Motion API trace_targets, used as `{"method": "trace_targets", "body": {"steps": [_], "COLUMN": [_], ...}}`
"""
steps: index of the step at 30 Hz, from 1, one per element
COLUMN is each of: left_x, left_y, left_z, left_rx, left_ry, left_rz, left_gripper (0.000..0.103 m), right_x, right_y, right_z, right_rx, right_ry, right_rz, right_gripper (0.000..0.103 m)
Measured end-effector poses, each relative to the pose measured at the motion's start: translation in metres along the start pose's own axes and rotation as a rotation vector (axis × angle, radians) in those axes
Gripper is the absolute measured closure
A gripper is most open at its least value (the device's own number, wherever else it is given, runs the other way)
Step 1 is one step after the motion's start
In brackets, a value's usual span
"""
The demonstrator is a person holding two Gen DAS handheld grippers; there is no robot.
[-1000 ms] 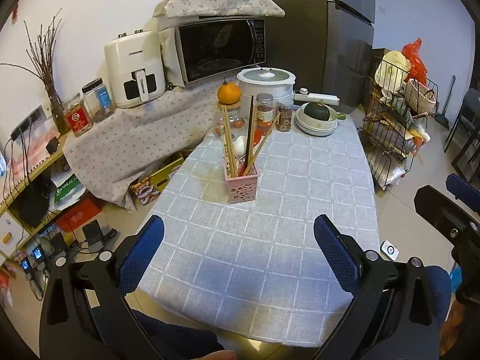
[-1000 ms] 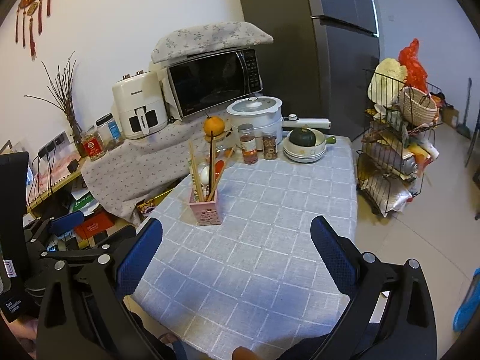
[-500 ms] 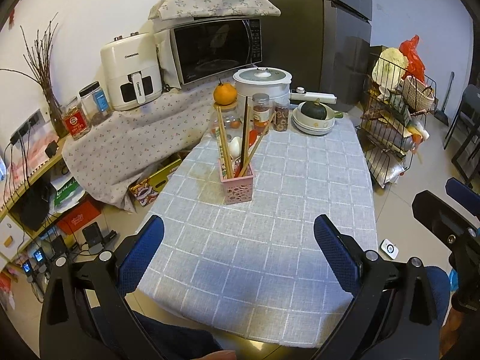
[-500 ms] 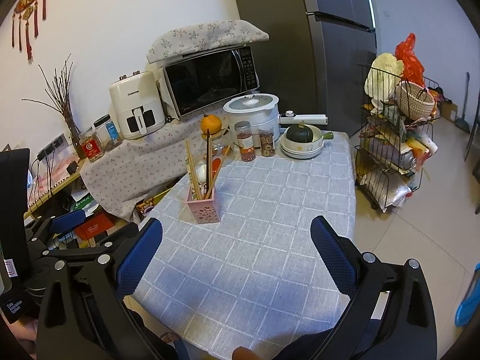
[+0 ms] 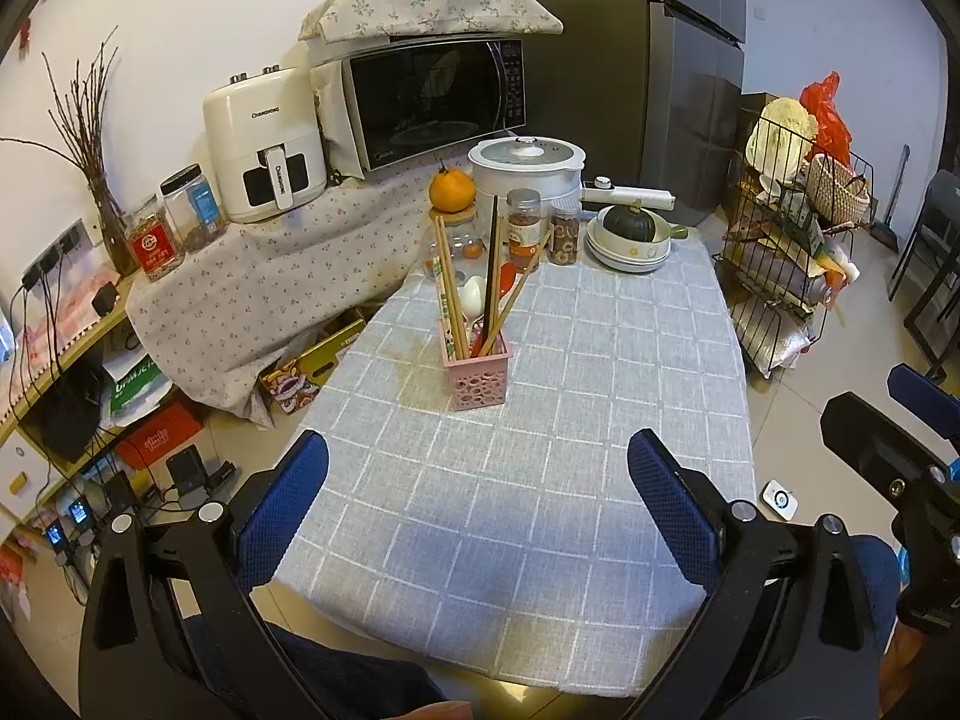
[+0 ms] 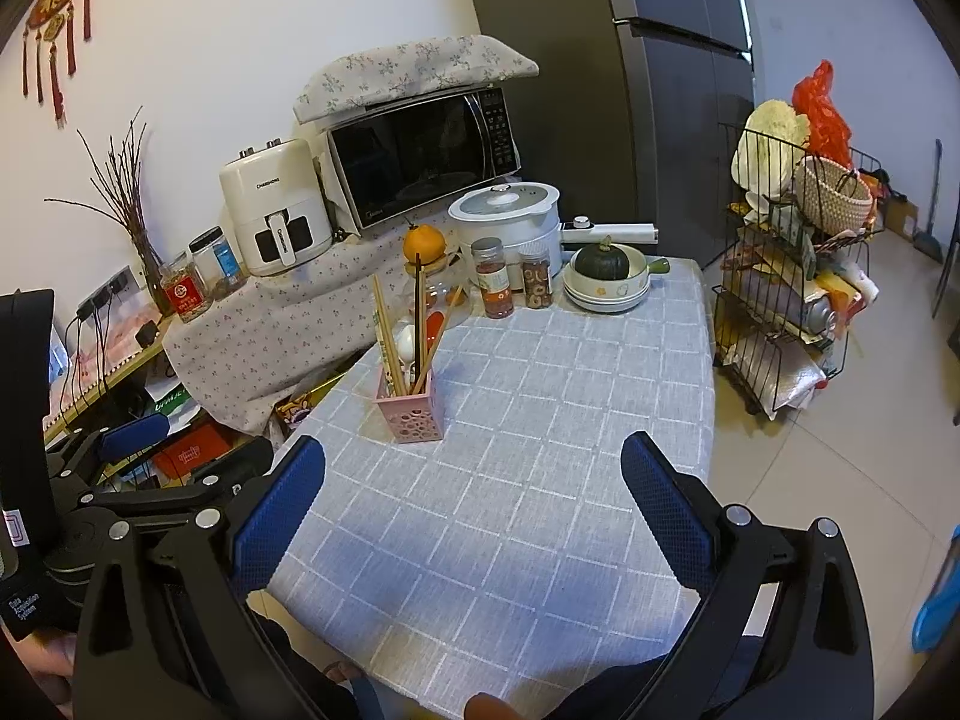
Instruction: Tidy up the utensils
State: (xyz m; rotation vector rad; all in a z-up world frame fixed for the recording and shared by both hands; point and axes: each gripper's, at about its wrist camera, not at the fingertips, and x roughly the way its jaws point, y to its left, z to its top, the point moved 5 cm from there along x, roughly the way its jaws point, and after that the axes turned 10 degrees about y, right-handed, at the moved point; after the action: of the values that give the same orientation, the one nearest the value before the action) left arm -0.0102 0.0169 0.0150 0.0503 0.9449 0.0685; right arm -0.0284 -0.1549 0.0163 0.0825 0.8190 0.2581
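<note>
1. Chopsticks and a white spoon: upright in the pink perforated holder, mid-tabletop.
2. Left gripper: jaws spread wide, empty, above the tabletop's near edge.
3. Right gripper: likewise spread, empty.
4. Change since a second ago: both grippers drawn back, so the holder sits farther off in each view; utensils unmoved.
5. Beyond the holder: spice jars, orange.
</note>
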Motion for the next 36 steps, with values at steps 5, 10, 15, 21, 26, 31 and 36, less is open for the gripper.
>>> {"method": "trace_targets", "body": {"steps": [5,10,15,21,26,31,36], "left_x": [-0.001,-0.001,-0.001,-0.001,-0.001,-0.002,-0.003], "left_y": [0.001,0.002,0.003,0.003,0.004,0.002,0.003], "left_z": [0.0,0.0,0.002,0.003,0.005,0.005,0.005], "left_rx": [-0.007,-0.009,-0.008,-0.006,0.006,0.01,0.005], "left_ry": [-0.004,-0.006,-0.006,-0.007,-0.024,-0.03,-0.027], "left_rz": [0.003,0.007,0.009,0.011,0.015,0.014,0.013], "left_gripper": [0.007,0.007,0.007,0.007,0.007,0.007,0.007], "right_x": [0.001,0.004,0.006,0.011,0.012,0.014,0.015], "right_y": [0.0,-0.001,-0.001,-0.002,-0.003,-0.003,-0.004], "right_z": [0.0,0.0,-0.001,-0.003,-0.002,-0.002,-0.002], "right_rx": [0.002,0.002,0.003,0.0,0.005,-0.001,0.004], "right_ry": [0.003,0.006,0.01,0.019,0.021,0.025,0.027], "right_rz": [0.0,0.001,0.001,0.0,0.0,0.003,0.004], "right_gripper": [0.007,0.007,0.007,0.007,0.007,0.007,0.007]}}
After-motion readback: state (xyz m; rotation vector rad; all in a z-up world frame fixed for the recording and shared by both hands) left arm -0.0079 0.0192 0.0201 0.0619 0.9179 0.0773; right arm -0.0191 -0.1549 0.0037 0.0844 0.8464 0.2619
